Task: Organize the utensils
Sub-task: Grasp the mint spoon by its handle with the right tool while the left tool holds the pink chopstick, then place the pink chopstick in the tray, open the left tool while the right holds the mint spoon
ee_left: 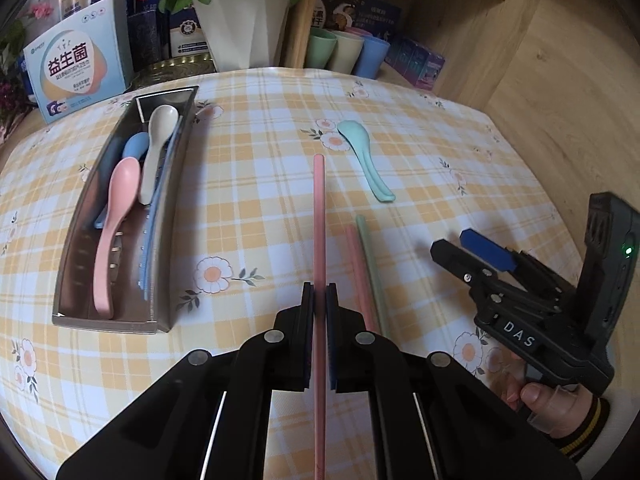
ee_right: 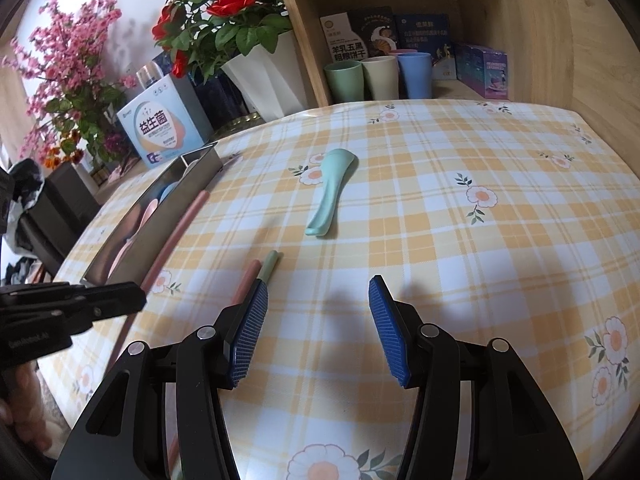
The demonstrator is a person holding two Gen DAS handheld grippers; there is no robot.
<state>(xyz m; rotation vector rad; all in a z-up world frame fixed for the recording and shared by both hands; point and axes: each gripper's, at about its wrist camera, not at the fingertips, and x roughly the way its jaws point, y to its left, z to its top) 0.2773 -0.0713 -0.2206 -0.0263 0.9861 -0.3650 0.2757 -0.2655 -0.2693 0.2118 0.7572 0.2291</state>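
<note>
Left wrist view: the left gripper [ee_left: 319,292] has its fingers pinched on a pink chopstick [ee_left: 319,216] that points toward 12 o'clock above the checked tablecloth [ee_left: 256,200]. At 10 o'clock a metal tray [ee_left: 116,322] holds a pink spoon [ee_left: 114,224], a white spoon [ee_left: 157,148] and a blue spoon [ee_left: 134,146]. A mint spoon [ee_left: 365,156] lies at 1 o'clock; a second pink chopstick [ee_left: 358,272] and a green chopstick [ee_left: 372,268] lie side by side just right of the fingers. The right gripper [ee_left: 460,246] sits at 3 o'clock.

Right wrist view: the right gripper [ee_right: 318,292] has fingers spread wide, empty, its left pad [ee_right: 248,332] over the paired chopsticks [ee_right: 260,270]. The mint spoon [ee_right: 330,192] lies at 12 o'clock, the tray [ee_right: 180,208] at 10 o'clock.
</note>
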